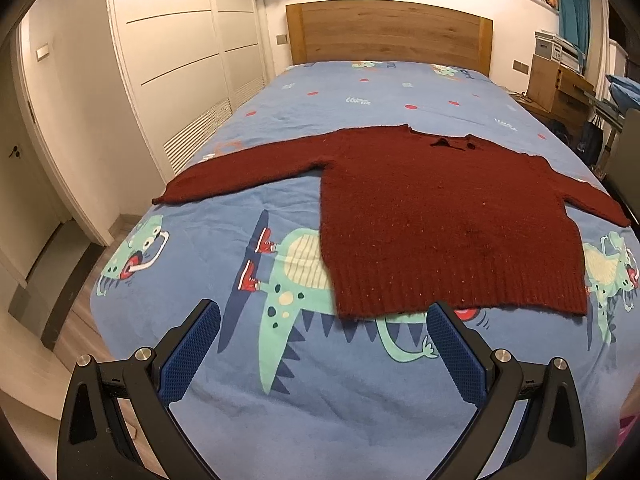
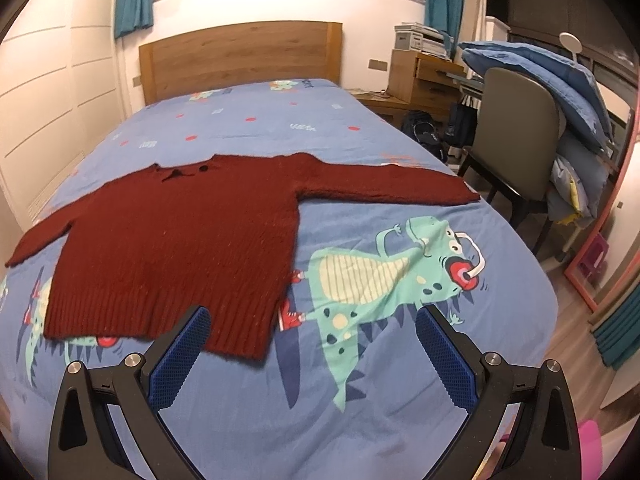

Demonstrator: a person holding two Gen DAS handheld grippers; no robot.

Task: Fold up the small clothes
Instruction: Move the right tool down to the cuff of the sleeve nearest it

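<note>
We see a dark red knitted sweater (image 1: 440, 216) lying flat on the blue dinosaur-print bedsheet (image 1: 320, 400), both sleeves spread out to left and right, its ribbed hem toward us and its neckline toward the far wooden headboard (image 1: 388, 32). Our left gripper (image 1: 323, 320) hovers near the hem's left corner with its fingers spread wide apart, holding nothing. Our right gripper (image 2: 313, 326) hangs over the hem's right corner, likewise spread wide and empty. Nothing lies between the grippers and the sweater. On the left stands a white wardrobe (image 1: 180, 60); on the right, close to the bed, a chair (image 2: 516, 128) piled with blue bedding (image 2: 560, 80), and farther back a wooden desk (image 2: 424, 76).
</note>
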